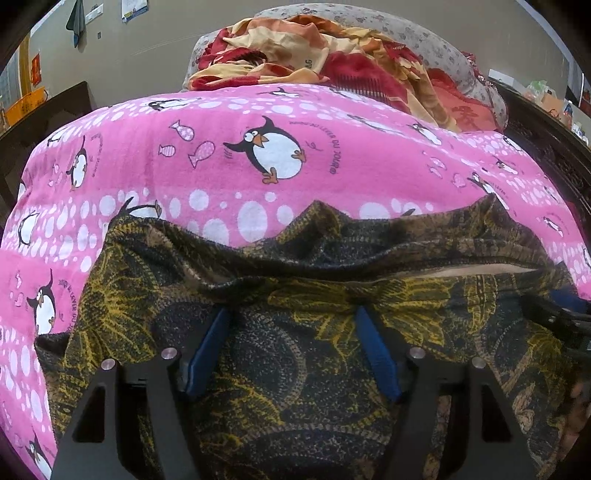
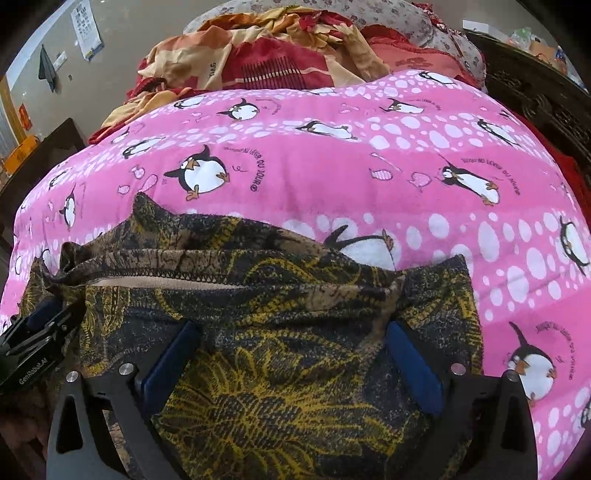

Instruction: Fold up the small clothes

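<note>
We look down along both grippers at a dark garment (image 1: 295,387) with a yellow leaf print, lying crumpled on a pink penguin sheet (image 1: 221,155) that covers the bed. In the left view the garment fills the lower half, from about 9 o'clock round to 3 o'clock, with its hemmed edge bunched in a ridge across the middle. Our left gripper (image 1: 293,317) points down into it, its blue fingers (image 1: 208,354) spread wide apart with the cloth lying flat between them; their tips go under a fold of the ridge, so we cannot see whether the tips touch anything, but the pads press on nothing we can make out. In the right view the same garment (image 2: 280,387) sits at 6 o'clock, its stitched hem running across just above the fingers with a pale lining showing in the opening. Our right gripper (image 2: 291,328) likewise stands released, its fingers (image 2: 413,365) wide apart, the cloth spread between them and a puckered fold just beside the right one. At 9 o'clock in this view the black body of the left gripper (image 2: 33,343) rests against the garment's edge. Beyond the sheet (image 2: 332,166), at 12 o'clock, lies a heap of red and orange blankets (image 2: 258,55) against a grey flowered pillow (image 2: 406,22). A carved dark bed frame (image 2: 535,99) runs along 2 o'clock.
</note>
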Demonstrator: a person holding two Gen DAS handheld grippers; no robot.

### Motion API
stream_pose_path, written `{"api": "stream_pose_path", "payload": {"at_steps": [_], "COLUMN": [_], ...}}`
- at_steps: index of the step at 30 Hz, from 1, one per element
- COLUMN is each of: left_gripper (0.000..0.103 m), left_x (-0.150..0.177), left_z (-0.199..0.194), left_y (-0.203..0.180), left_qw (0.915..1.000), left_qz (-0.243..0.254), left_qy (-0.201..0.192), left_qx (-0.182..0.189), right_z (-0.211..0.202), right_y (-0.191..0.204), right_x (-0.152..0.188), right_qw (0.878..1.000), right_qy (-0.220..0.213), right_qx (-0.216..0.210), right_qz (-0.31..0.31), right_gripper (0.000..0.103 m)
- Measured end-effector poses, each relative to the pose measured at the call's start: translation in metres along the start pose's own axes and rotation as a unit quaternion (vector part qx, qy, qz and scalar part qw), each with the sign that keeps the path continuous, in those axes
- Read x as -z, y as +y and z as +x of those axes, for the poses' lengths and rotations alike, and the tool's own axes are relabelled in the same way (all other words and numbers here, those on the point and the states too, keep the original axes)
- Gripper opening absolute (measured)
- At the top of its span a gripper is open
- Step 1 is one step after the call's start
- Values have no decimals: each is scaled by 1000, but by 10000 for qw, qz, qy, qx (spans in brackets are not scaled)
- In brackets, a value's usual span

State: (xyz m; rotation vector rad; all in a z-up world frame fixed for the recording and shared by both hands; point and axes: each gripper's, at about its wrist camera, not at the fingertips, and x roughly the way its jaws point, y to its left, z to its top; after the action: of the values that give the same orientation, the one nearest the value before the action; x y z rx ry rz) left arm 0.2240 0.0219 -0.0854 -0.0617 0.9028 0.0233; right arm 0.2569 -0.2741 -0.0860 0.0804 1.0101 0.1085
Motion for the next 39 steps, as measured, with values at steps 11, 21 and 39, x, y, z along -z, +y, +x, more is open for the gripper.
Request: {"api": "stream_pose_path", "payload": {"at_steps": [11,21,39], "left_gripper": [80,72,92], "left_x": [20,107,168], "left_z": [-92,-125,-134], "left_y": [30,74,125], "left_qw": [9961,9925,9177], "left_qz": [-296,-354,-3024], "left_qy": [24,513,568], "left_qx": [826,1050,2513], "right_z": [-129,-90,-94], "right_y": [35,53,54], "right_x": [75,158,165], "right_qw": [9950,9896,9898], "right_qy": [-531,-255,-422], "right_qx": [-208,189,170], "right_qz": [-822,-1401,-1349], "right_gripper": [103,103,103]}}
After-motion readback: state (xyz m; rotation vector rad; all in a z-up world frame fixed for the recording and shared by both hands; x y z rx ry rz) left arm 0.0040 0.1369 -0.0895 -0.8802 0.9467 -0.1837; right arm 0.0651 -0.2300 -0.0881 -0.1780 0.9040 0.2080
